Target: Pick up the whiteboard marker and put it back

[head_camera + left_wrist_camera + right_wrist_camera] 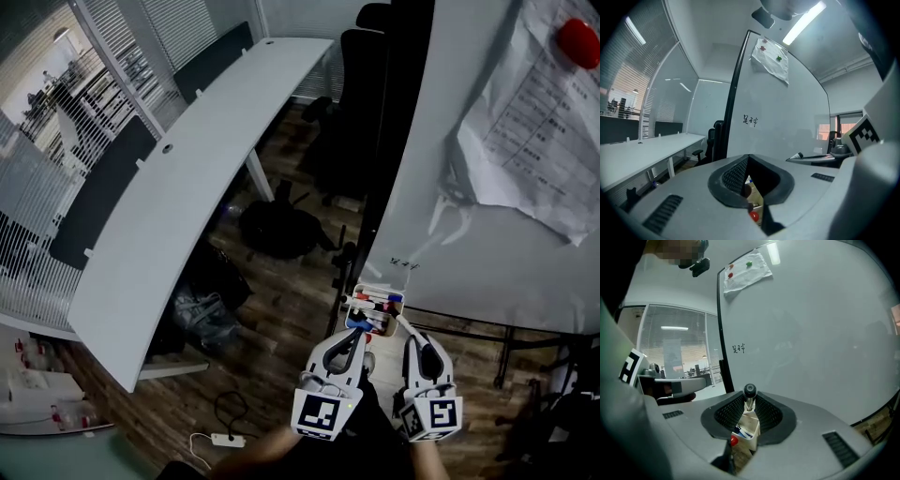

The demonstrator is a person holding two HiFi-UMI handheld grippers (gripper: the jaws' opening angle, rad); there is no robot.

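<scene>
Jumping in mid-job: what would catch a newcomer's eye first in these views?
The large whiteboard fills the right of the head view, with a paper sheet pinned under a red magnet at top right. At bottom centre, the right gripper has its jaws closed on the whiteboard marker, close to the white marker box by the board's lower left corner.
</scene>
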